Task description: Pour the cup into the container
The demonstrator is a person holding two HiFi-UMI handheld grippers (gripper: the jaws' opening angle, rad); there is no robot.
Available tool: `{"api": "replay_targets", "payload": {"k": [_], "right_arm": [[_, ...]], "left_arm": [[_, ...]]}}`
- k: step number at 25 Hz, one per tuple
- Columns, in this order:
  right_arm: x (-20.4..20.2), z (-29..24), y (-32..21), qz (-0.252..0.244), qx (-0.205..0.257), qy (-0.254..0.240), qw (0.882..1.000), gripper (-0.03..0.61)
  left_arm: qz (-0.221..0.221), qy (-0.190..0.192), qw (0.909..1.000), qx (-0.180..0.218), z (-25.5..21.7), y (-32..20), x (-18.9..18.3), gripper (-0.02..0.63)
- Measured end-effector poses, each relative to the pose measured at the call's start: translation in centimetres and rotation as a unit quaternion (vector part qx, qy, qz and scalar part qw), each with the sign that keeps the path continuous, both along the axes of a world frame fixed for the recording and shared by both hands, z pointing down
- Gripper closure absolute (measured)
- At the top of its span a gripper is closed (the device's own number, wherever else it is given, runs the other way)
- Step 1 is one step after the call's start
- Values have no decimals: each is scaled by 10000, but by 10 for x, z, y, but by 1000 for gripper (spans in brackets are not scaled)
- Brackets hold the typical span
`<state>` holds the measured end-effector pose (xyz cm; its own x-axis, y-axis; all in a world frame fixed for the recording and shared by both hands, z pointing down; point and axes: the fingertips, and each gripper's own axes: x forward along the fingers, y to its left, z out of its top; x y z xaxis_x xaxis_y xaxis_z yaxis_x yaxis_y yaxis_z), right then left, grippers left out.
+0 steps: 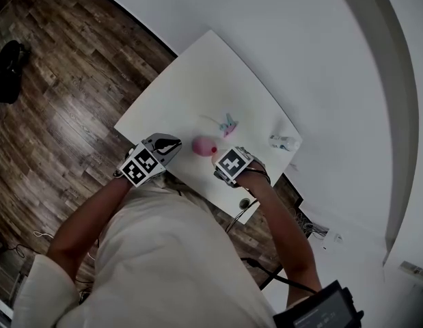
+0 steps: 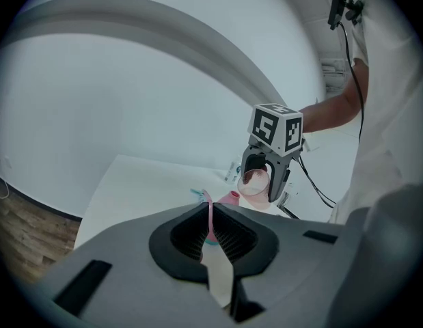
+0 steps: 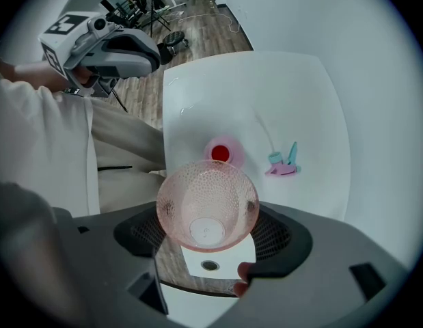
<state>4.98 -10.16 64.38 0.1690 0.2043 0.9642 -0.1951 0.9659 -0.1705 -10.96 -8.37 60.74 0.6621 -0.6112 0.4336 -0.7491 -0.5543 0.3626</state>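
My right gripper [image 3: 208, 217] is shut on a pink, bumpy see-through cup [image 3: 208, 205]. I look down into its mouth, and it looks empty. It hangs just above the near side of a small pink container [image 3: 221, 154] with red showing in its opening. In the left gripper view the cup [image 2: 253, 182] sits between the right gripper's fingers [image 2: 274, 183], above the container [image 2: 229, 198]. My left gripper [image 2: 211, 236] is shut, with a thin pink strip in the slit between its jaws. It is held beside the table's near left corner [image 1: 165, 147], apart from the cup.
A pink and teal object [image 3: 285, 162] with a thin line running from it lies on the white table [image 3: 293, 94] beyond the container. A small bottle [image 1: 283, 142] lies near the table's right edge. Wooden floor [image 1: 54, 115] lies to the left and a white wall stands behind.
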Motion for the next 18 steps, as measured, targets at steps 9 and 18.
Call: {"api": "replay_targets", "payload": {"k": [9,18], "right_arm": [[0,-7,1,-71,-94,137,9998,206],[-1,-9,2,-170,-183,280,9993,206]], "left_arm": [[-28,27,10000,16,0,0,3,601],[-75,43,10000,-2,3,1,1,601]]}}
